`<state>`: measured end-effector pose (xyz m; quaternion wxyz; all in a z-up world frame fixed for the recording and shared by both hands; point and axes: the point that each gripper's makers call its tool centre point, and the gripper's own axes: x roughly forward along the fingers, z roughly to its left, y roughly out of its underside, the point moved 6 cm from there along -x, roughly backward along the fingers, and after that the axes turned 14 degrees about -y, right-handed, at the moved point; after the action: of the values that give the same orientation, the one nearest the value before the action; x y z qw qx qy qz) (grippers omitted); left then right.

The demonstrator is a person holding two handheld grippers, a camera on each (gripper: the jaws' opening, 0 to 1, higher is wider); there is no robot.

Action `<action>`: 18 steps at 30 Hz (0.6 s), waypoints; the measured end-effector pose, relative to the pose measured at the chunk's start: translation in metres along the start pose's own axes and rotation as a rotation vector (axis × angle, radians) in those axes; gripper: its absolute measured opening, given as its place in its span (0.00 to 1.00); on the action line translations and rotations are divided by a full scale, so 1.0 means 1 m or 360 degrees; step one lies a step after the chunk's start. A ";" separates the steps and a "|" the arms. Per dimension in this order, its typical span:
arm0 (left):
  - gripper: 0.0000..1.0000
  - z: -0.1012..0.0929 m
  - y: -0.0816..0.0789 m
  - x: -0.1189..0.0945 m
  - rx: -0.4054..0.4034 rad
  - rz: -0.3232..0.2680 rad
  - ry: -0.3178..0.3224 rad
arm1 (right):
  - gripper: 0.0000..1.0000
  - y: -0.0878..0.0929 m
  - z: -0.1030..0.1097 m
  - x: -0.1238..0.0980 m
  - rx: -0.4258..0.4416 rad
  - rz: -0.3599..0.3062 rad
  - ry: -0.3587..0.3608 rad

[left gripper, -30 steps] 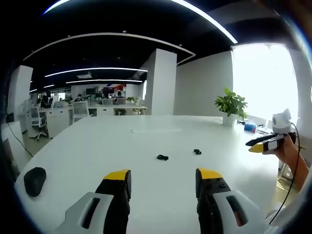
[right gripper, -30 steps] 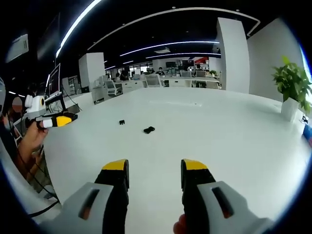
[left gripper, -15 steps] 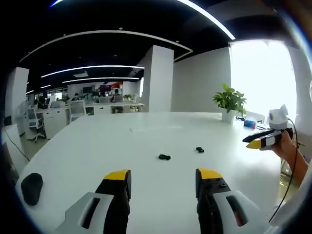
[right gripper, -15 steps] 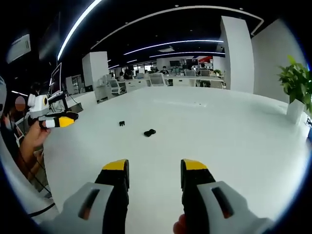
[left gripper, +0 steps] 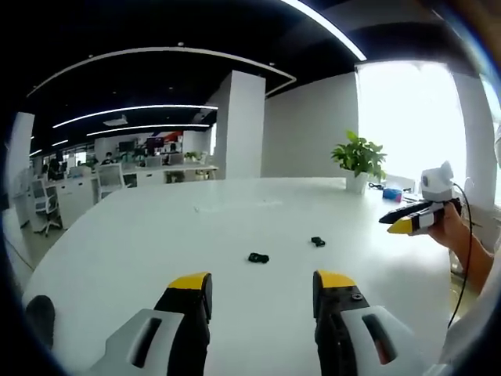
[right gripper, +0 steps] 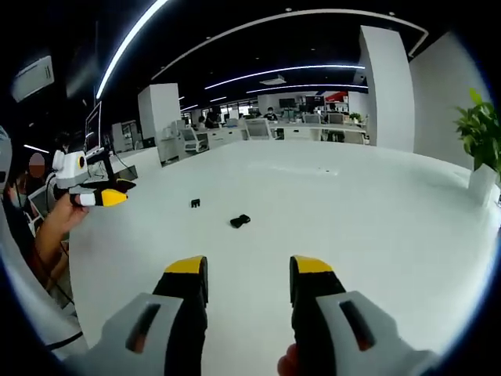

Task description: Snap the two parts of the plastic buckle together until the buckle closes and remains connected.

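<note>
Left tongs (left gripper: pixel 261 283) and right tongs (right gripper: pixel 246 268), each seen in its own view: yellow-tipped jaws spread apart, released, nothing between them, above the white table (left gripper: pixel 141 243). Ahead of the left tongs, well apart from the tips, lies the larger buckle part (left gripper: pixel 258 258), long axis roughly across the view; the smaller buckle part (left gripper: pixel 317 242) lies beyond it to the right, separate. In the right gripper view the larger part (right gripper: pixel 239 221) lies ahead, the smaller (right gripper: pixel 195 203) beyond it to the left. A potted plant (left gripper: pixel 358 160) stands at the table's far edge.
</note>
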<state>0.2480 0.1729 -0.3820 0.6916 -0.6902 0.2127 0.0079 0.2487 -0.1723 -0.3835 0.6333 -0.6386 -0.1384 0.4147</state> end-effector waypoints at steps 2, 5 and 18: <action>0.52 0.000 0.001 0.003 -0.0005 0.0004 0.0028 | 0.42 -0.001 -0.001 0.001 -0.0006 0.0006 -0.0005; 0.52 0.000 0.002 0.008 0.0014 0.0007 0.0051 | 0.42 -0.003 -0.003 0.004 -0.0012 0.0007 -0.0018; 0.50 -0.001 -0.007 0.021 0.0005 -0.0009 0.0226 | 0.42 -0.014 -0.007 0.017 -0.0040 0.0005 -0.0082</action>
<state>0.2695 0.1658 -0.3815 0.6758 -0.6886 0.2592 -0.0433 0.2689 -0.1625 -0.3778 0.6208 -0.6358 -0.1587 0.4302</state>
